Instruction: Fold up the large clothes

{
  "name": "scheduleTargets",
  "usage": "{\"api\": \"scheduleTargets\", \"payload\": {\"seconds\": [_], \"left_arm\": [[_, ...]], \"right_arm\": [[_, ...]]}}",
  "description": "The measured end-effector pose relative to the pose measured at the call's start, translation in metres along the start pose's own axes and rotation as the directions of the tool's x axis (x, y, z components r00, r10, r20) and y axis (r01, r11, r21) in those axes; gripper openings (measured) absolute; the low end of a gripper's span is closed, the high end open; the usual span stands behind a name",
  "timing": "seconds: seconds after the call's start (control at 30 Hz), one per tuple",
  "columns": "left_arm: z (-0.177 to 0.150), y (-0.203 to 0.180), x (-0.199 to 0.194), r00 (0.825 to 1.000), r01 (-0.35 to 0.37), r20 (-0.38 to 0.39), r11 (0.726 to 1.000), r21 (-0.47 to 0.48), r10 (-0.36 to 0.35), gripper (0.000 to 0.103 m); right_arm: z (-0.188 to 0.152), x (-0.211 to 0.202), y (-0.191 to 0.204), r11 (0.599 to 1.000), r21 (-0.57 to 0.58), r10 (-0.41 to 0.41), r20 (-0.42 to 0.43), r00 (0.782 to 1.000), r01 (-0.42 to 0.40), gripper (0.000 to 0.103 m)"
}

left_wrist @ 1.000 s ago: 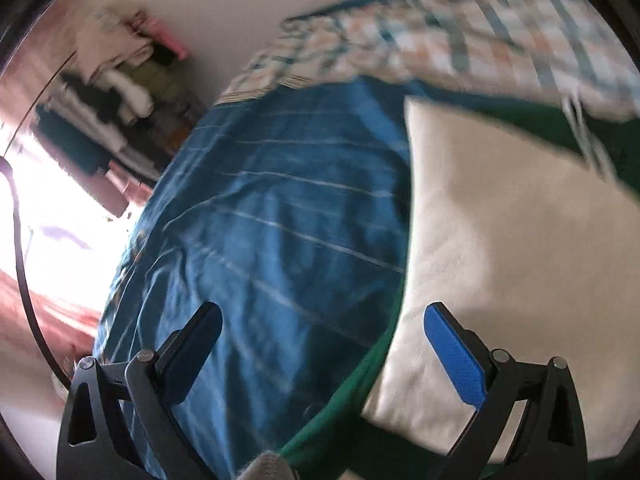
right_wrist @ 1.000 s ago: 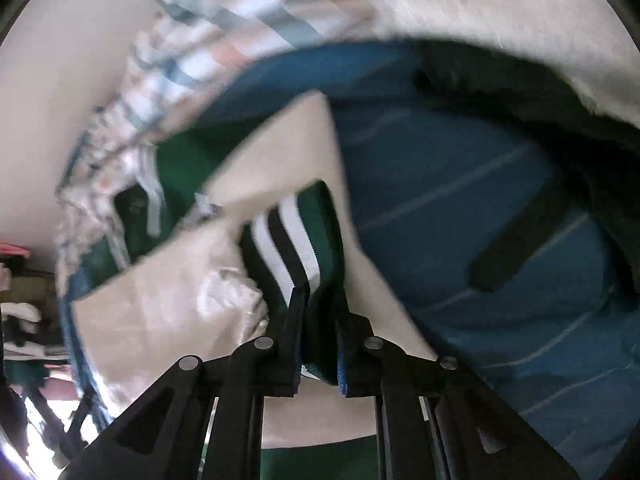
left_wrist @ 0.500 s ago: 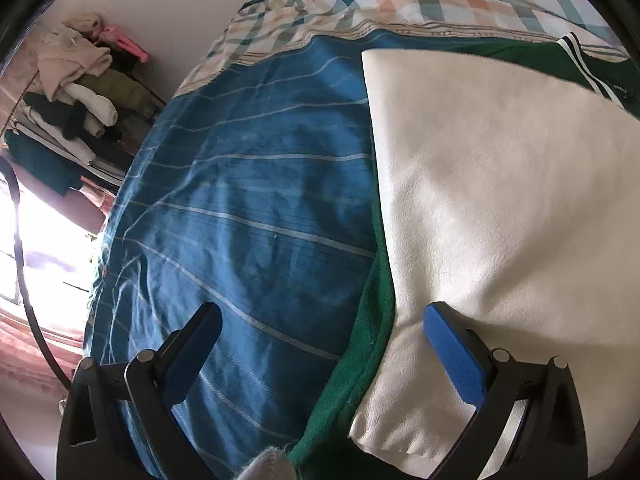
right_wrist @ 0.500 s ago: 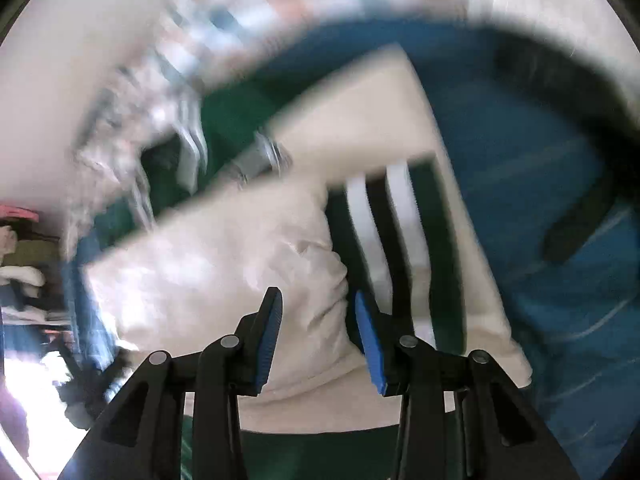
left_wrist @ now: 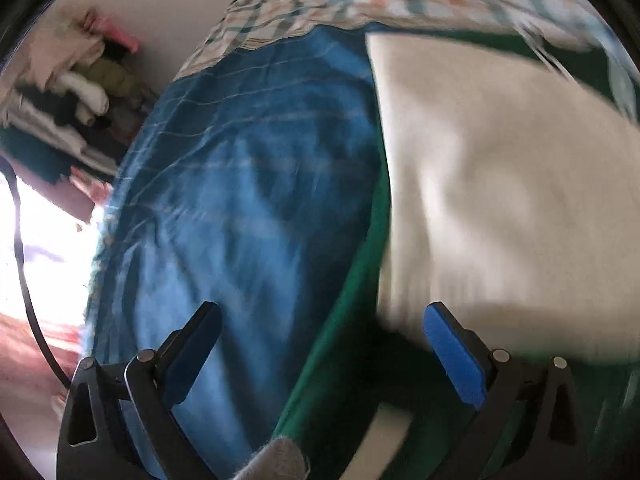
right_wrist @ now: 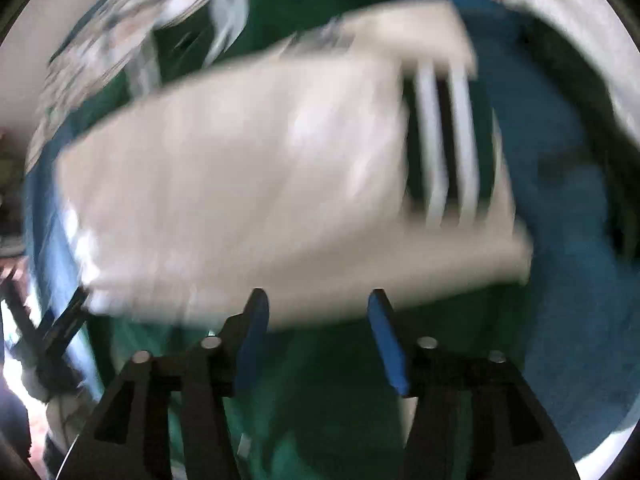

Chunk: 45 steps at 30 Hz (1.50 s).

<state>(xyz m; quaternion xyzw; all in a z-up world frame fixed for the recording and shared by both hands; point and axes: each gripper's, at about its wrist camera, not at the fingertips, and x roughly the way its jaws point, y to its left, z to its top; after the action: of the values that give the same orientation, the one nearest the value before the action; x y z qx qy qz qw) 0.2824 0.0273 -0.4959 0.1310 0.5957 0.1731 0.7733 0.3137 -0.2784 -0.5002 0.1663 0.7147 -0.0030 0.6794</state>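
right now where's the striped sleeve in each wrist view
Left wrist: only a blurred bit of the striped sleeve at the upper right edge, past the cream panel.
Right wrist: upper right of centre, lying on that cream panel.
Shared landmark: the blue bedsheet.

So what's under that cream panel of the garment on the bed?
Green fabric of the same garment shows along the cream panel edge, with the blue striped sheet beyond. What lies beneath the panel's middle is covered.
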Motion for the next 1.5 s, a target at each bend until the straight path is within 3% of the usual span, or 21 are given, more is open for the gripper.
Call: {"api": "scheduleTargets", "payload": {"seconds": [0.1,0.23,0.33,0.37,0.4,0.43,0.47,0.5,0.7,0.83,0.9,0.93,1.0,1.03,1.1,1.2,1.27,1.33,1.37,1.43,1.5], "left_arm": [[-0.071,-0.006,-0.028,0.999,0.005,-0.053,0.994,0.109,0.0,0.103],[-0.159,-0.03,-0.03,0.983,0.06,-0.18,0.981,0.186,-0.026,0.103],[-0.197,-0.049,-0.018,0.977,0.056,-0.213,0.974,0.218,-0.009,0.103],[-0.199,-0.051,-0.02,0.983,0.044,-0.183,0.976,0.215,-0.004,0.103],[-0.198,-0.052,-0.02,0.984,0.04,-0.179,0.977,0.209,-0.002,0.103],[-0.196,-0.051,-0.019,0.982,0.046,-0.19,0.979,0.198,-0.008,0.103],[-0.194,-0.05,-0.018,0.979,0.056,-0.203,0.982,0.183,-0.018,0.103],[-0.192,-0.047,-0.016,0.975,0.073,-0.219,0.984,0.164,-0.036,0.103],[-0.191,-0.041,-0.017,0.969,0.114,-0.236,0.984,0.138,-0.08,0.103],[-0.191,-0.039,-0.016,0.966,0.119,-0.245,0.985,0.124,-0.086,0.103],[-0.191,-0.038,-0.018,0.965,0.117,-0.249,0.986,0.116,-0.085,0.103],[-0.189,-0.036,-0.02,0.964,0.117,-0.25,0.987,0.109,-0.086,0.103],[-0.184,-0.024,-0.025,0.968,0.1,-0.24,0.991,0.09,-0.076,0.103],[-0.181,-0.019,-0.031,0.973,0.088,-0.22,0.993,0.076,-0.07,0.103],[-0.176,-0.012,-0.041,0.981,0.072,-0.182,0.996,0.046,-0.062,0.103],[-0.172,-0.014,-0.043,0.986,0.044,-0.159,0.999,0.027,-0.039,0.103],[-0.174,-0.022,-0.035,0.985,0.023,-0.174,0.999,0.034,-0.016,0.103],[-0.178,-0.031,-0.018,0.979,0.018,-0.203,0.999,0.027,-0.012,0.103],[-0.179,-0.034,-0.008,0.973,0.028,-0.23,0.999,0.028,-0.021,0.103],[-0.177,-0.032,0.003,0.969,0.049,-0.242,0.999,0.001,-0.047,0.103],[-0.173,-0.03,0.008,0.964,0.064,-0.257,0.998,-0.027,-0.069,0.103]], "right_arm": [[-0.086,0.012,0.017,0.999,0.014,0.047,-0.13,0.99,-0.046,0.058],[-0.192,0.056,0.019,0.992,0.12,0.078,-0.294,0.953,-0.044,0.058],[-0.238,0.098,0.025,0.986,0.165,0.071,-0.374,0.925,-0.009,0.059],[-0.247,0.109,0.028,0.985,0.171,0.066,-0.397,0.916,0.003,0.056],[-0.253,0.114,0.028,0.983,0.18,0.048,-0.383,0.922,0.024,0.048],[-0.256,0.115,0.028,0.981,0.182,0.002,-0.351,0.936,0.066,0.039],[-0.257,0.116,0.029,0.978,0.198,0.003,-0.338,0.941,0.068,0.03],[-0.258,0.114,0.032,0.975,0.216,0.024,-0.329,0.944,0.051,0.027],[-0.274,0.08,0.061,0.979,0.183,0.135,-0.276,0.952,-0.086,0.023],[-0.277,0.076,0.078,0.982,0.153,0.153,-0.276,0.949,-0.114,0.023],[-0.267,0.095,0.079,0.988,0.119,0.129,-0.334,0.934,-0.093,0.024],[-0.267,0.103,0.077,0.99,0.111,0.123,-0.38,0.917,-0.087,0.025],[-0.269,0.105,0.065,0.976,0.186,0.191,-0.453,0.871,-0.117,0.031],[-0.267,0.095,0.06,0.963,0.222,0.241,-0.439,0.865,-0.155,0.035],[-0.26,0.067,0.056,0.956,0.21,0.274,-0.375,0.886,-0.207,0.052],[-0.247,0.035,0.053,0.962,0.164,0.256,-0.267,0.929,-0.218,0.055],[-0.24,0.038,0.054,0.956,0.168,0.277,-0.242,0.93,-0.241,0.055],[-0.216,0.068,0.069,0.956,0.15,0.279,-0.22,0.935,-0.251,0.053],[-0.214,0.083,0.077,0.965,0.121,0.254,-0.227,0.94,-0.232,0.048],[-0.201,0.114,0.078,0.982,0.077,0.187,-0.272,0.944,-0.172,0.048],[-0.198,0.114,0.08,0.982,0.076,0.19,-0.293,0.937,-0.175,0.048]]}}
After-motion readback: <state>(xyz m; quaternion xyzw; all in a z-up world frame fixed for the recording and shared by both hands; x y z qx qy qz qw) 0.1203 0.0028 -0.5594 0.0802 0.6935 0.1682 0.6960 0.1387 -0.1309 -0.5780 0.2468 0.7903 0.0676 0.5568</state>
